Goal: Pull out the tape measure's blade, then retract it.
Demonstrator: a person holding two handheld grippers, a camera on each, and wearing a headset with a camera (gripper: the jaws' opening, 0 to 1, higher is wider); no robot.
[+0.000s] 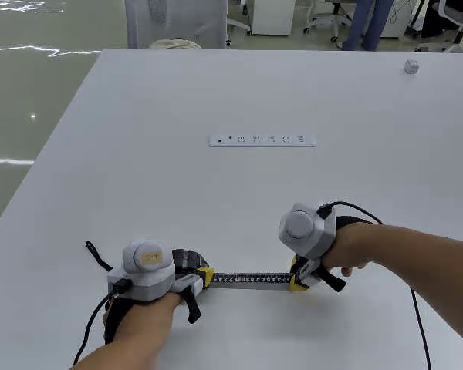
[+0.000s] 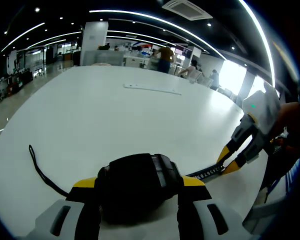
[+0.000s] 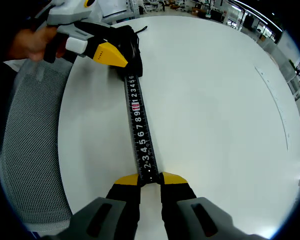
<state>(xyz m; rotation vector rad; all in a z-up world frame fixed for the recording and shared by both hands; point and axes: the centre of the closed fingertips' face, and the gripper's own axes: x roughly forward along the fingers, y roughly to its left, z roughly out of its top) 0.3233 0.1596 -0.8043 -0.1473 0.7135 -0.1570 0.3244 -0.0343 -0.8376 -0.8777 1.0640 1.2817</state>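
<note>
Head view: left claw [image 1: 203, 279] is clamping the black round tape-measure case [image 1: 187, 260], near-left on the white desk [image 1: 216, 92]; black numbered blade [image 1: 251, 279] is running right to the right claw [image 1: 297, 282]. Left gripper view: case is sitting between the jaws. Right gripper view: jaws are pinching the blade end.

An open-plan office or lab hall. Glossy floor [image 1: 31, 46], rolling office chairs [image 1: 324, 17] and long ceiling light strips [image 2: 140, 17] surround the white worktable [image 1: 216, 92].

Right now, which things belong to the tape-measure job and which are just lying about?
Job: tape measure case, clamped in the left tongs; blade, partly out, pinched by the right tongs.
Lying about: power strip; small white object, far right.
</note>
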